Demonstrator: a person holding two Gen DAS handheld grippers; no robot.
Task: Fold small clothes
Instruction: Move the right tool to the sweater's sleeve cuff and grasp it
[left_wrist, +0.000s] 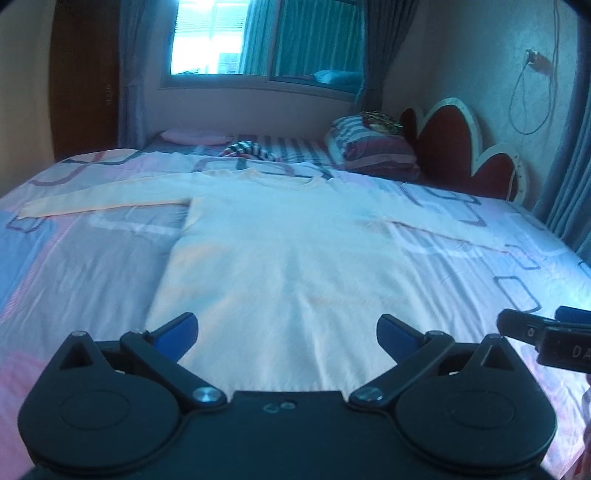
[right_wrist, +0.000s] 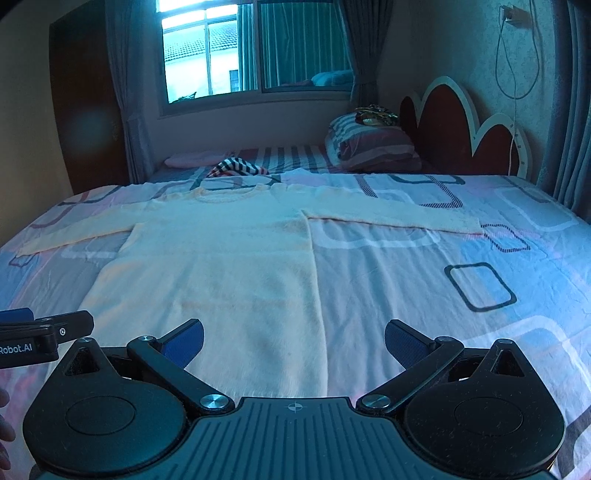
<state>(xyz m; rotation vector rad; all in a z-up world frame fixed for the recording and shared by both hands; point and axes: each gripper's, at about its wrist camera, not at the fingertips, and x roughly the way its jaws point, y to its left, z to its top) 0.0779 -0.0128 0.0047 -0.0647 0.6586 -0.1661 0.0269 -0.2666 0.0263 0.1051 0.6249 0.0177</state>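
Note:
A pale cream long-sleeved sweater (left_wrist: 288, 258) lies flat on the bed with both sleeves spread out sideways, neckline at the far end; it also shows in the right wrist view as the sweater (right_wrist: 221, 266). My left gripper (left_wrist: 287, 336) hangs open just above the hem, nothing between its blue pads. My right gripper (right_wrist: 294, 341) is open too, over the sweater's lower right corner and side edge. Each gripper's black body shows at the edge of the other's view.
The bed sheet (right_wrist: 443, 266) is patterned with rounded squares. A striped pillow (right_wrist: 373, 146), a striped garment (right_wrist: 238, 168) and a pink item (right_wrist: 192, 159) lie at the far end. A red headboard (right_wrist: 461, 136) stands far right; window (right_wrist: 221, 51) behind.

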